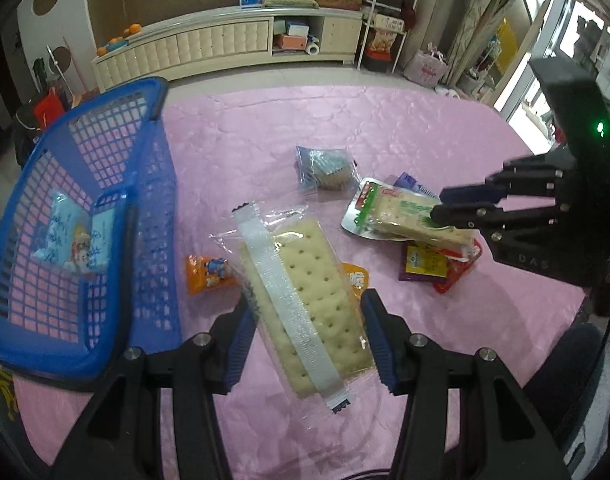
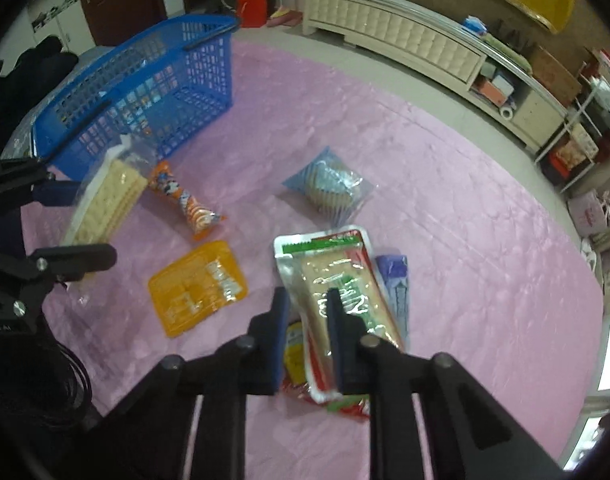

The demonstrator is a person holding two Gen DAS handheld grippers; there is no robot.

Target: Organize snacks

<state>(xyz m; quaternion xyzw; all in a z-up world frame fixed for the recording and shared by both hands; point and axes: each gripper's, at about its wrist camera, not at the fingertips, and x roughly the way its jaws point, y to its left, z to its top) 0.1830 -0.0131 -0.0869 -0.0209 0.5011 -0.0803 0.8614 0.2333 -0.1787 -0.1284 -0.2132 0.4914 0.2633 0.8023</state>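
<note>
Item one, my left gripper [image 1: 307,344]: jaws closed on the clear-wrapped cracker pack [image 1: 309,300], lifted over the pink cloth [image 1: 425,132] just beside the blue basket [image 1: 105,184]. Item two, my right gripper [image 2: 307,340]: jaws narrow, clamping the green-labelled cracker pack [image 2: 341,292] atop a red and yellow packet pile. Loose on the cloth: orange tray pack [image 2: 197,288], orange biscuit tube [image 2: 185,200], blue-grey bag [image 2: 329,188]. Basket holds a pale blue packet [image 1: 71,236]
</note>
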